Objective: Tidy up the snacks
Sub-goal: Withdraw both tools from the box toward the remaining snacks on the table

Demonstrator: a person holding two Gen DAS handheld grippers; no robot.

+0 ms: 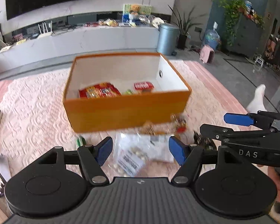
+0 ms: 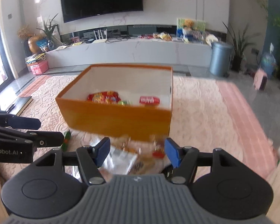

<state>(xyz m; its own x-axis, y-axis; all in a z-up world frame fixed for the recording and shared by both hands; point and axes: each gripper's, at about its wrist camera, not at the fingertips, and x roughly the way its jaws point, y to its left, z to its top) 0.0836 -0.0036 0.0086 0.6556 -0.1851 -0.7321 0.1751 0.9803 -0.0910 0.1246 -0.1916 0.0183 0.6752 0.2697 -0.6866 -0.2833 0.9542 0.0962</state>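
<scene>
Between picks: both the left hand-held gripper [image 1: 141, 150] and the right hand-held gripper [image 2: 138, 152] gape empty; next, probably grasp the clear packet [image 1: 134, 156] for the orange box [image 1: 121, 112].

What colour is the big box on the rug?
Orange outside, white inside; the box shows best in the right wrist view.

Each tool is black, with two round discs flanking a grey ribbed housing that bears a small white logo. The left tool [image 1: 141, 150] has jointed black links fixed by silver rivets, ending in blue ribbed pads [image 1: 104, 150]. The right tool [image 2: 138, 151] is built the same; seen side-on it carries white lettering "DAS" and silver screws. The person wears a white sock [image 1: 256, 100].
</scene>
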